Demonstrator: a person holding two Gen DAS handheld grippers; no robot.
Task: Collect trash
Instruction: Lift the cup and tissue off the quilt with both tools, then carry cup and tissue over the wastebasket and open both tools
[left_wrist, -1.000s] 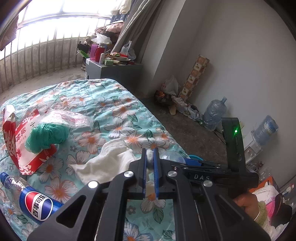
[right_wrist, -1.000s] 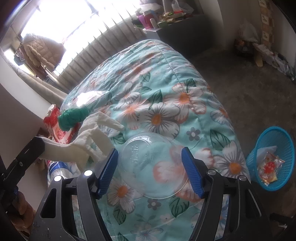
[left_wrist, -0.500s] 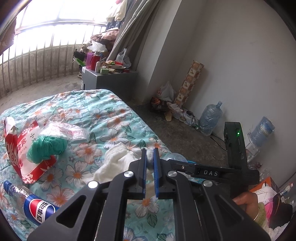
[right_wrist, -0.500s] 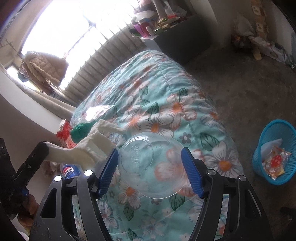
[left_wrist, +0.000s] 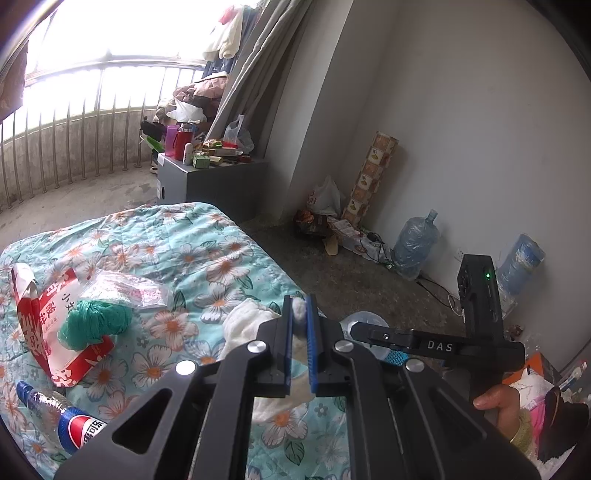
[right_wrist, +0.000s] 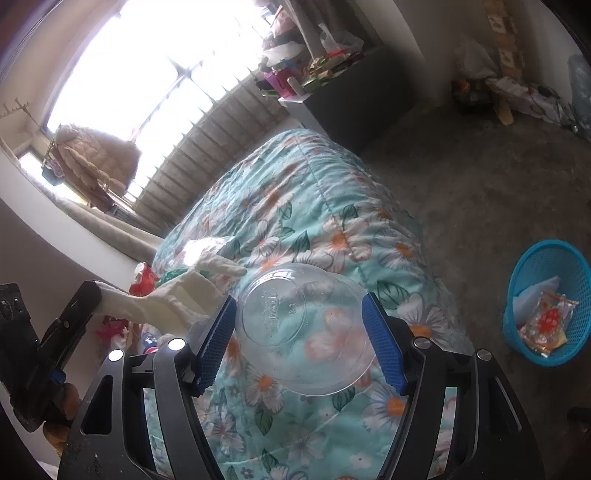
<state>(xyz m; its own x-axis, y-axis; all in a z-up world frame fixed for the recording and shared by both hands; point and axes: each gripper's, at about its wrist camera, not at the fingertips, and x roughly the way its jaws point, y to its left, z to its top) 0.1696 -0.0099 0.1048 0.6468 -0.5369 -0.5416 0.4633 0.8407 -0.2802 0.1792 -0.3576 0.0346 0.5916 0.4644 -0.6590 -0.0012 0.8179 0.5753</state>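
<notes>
Left gripper (left_wrist: 300, 325) clamped on white glove (right_wrist: 184, 299); right gripper (right_wrist: 299, 328) pinching clear bowl (right_wrist: 303, 328) – slick plastic may slip short of blue basket (right_wrist: 576, 295) far right

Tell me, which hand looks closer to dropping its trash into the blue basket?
Probably the right. Its gripper holds the clear plastic bowl, with the blue basket on the floor just off to its side. The left gripper grips a white cloth above the bed.

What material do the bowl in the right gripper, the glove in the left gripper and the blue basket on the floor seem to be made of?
Bowl: thin clear plastic, glossy; the quilt shows through it. Glove: soft white knit, probably cotton; it sags limply. Basket: blue plastic with a mesh wall, by the look of its open holes.
</notes>
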